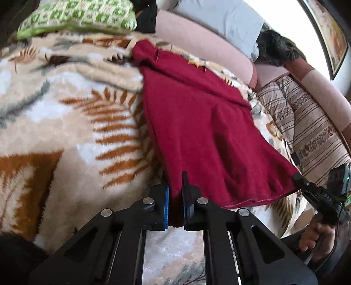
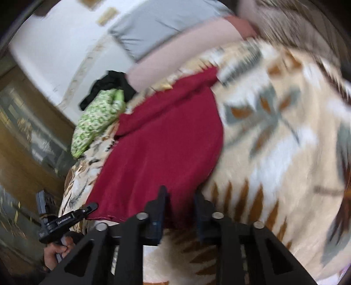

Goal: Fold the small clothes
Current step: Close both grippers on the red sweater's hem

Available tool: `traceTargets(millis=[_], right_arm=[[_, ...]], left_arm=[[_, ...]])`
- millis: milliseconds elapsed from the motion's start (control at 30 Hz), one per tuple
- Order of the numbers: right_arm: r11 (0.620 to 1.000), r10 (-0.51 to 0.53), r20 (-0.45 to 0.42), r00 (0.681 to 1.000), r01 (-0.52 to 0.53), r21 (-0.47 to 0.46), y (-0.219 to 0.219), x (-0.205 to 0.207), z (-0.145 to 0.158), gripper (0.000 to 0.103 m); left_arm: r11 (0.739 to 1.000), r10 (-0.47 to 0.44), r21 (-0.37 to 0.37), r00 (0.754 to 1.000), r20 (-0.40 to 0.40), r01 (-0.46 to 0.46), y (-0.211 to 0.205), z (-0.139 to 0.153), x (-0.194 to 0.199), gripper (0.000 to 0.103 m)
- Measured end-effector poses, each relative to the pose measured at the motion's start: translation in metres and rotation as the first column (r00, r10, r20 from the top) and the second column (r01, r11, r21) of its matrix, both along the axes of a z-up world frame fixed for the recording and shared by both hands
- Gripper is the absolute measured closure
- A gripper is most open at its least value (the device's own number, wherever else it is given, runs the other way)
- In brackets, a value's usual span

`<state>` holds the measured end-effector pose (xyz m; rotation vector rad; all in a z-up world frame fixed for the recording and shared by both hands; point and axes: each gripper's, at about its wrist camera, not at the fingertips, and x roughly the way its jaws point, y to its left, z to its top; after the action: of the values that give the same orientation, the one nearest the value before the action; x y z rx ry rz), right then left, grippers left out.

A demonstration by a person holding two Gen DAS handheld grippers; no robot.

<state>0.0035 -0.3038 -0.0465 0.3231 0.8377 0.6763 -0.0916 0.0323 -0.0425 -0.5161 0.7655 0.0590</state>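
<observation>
A dark red garment (image 1: 197,122) lies spread on a cream blanket with brown fern prints (image 1: 65,122). In the left wrist view my left gripper (image 1: 175,188) is shut on the garment's near corner, and red cloth fills the gap between its blue pads. At the right edge, my right gripper (image 1: 297,176) pinches the other near corner, with the hem raised between the two. The blurred right wrist view shows the red garment (image 2: 164,142) running in between the fingers of my right gripper (image 2: 179,197). My left gripper (image 2: 92,206) grips its corner at lower left.
A green patterned cloth (image 1: 76,15) and a black garment (image 2: 109,85) lie at the blanket's far end. A pink bolster (image 1: 197,41) and a grey cushion (image 1: 219,15) stand behind. A striped brown cover (image 1: 307,122) lies to the right. A hand (image 1: 316,232) holds the right gripper's handle.
</observation>
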Motion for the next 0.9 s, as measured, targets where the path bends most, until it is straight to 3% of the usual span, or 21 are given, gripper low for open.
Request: traceTargets(millis=[67, 167, 267, 500, 767, 900], right_arm=[[1.000, 0.014, 0.063, 0.998, -0.014, 0.000, 0.003, -0.005, 0.013, 0.089], [1.000, -0.001, 0.090, 0.996, -0.001, 0.023, 0.002, -0.006, 0.022, 0.090], [0.999, -0.043, 0.065, 0.997, 0.041, 0.034, -0.004, -0.001, 0.023, 0.090], [0.989, -0.111, 0.022, 0.994, 0.109, 0.096, -0.023, -0.004, 0.033, 0.092], [0.987, -0.110, 0.042, 0.993, 0.104, 0.123, -0.027, 0.002, 0.050, 0.092], [0.988, -0.109, 0.045, 0.993, 0.103, 0.112, -0.014, 0.019, 0.065, 0.092]], left_arm=[[1.000, 0.021, -0.005, 1.000, 0.022, -0.021, 0.004, 0.010, -0.004, 0.096], [0.997, 0.061, -0.058, 0.998, 0.011, -0.060, 0.012, 0.016, -0.006, 0.096], [0.992, 0.108, -0.059, 0.993, -0.051, -0.111, 0.014, 0.017, -0.003, 0.096], [0.988, 0.151, -0.002, 0.985, -0.081, -0.152, -0.002, 0.040, -0.009, 0.096], [0.961, 0.197, -0.183, 0.978, -0.072, -0.207, 0.010, 0.059, 0.016, 0.096], [0.972, 0.210, -0.109, 0.978, -0.008, -0.209, 0.009, 0.076, 0.038, 0.096]])
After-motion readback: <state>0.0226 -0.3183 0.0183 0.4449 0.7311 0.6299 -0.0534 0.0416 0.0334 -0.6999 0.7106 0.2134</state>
